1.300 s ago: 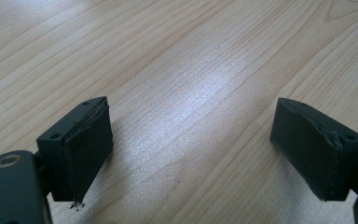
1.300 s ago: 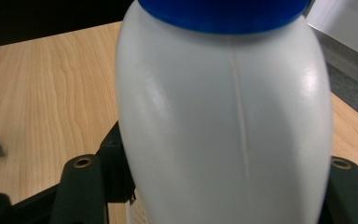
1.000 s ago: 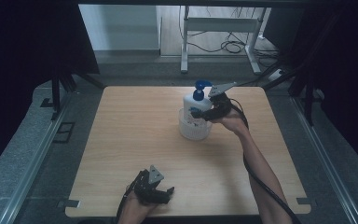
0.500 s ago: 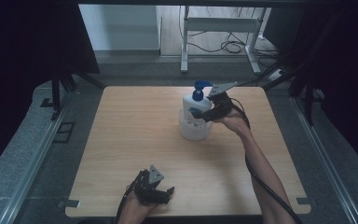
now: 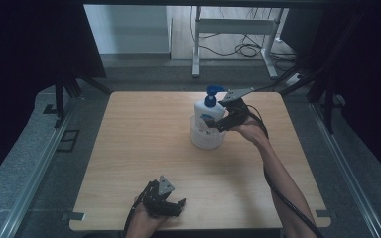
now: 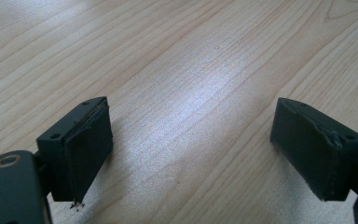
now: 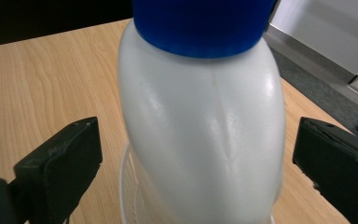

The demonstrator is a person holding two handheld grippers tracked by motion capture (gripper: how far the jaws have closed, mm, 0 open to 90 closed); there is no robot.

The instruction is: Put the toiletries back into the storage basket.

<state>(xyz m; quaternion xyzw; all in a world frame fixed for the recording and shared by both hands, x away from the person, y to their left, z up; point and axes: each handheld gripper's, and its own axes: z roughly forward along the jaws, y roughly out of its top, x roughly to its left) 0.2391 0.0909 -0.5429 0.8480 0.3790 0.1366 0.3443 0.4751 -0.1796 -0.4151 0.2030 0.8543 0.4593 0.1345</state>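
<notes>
A white pump bottle with a blue top stands upright inside a round clear tub at the back middle of the wooden table. My right gripper is open around the bottle's right side. In the right gripper view the bottle stands between the jaws, a narrow gap on either side, with the blue collar above and the tub's rim below. My left gripper rests open near the table's front edge; its view has the gripper over bare wood.
Grey floor with metal rails borders the table on both sides. A metal frame and cables lie beyond the far edge. The right gripper's cable trails along the forearm.
</notes>
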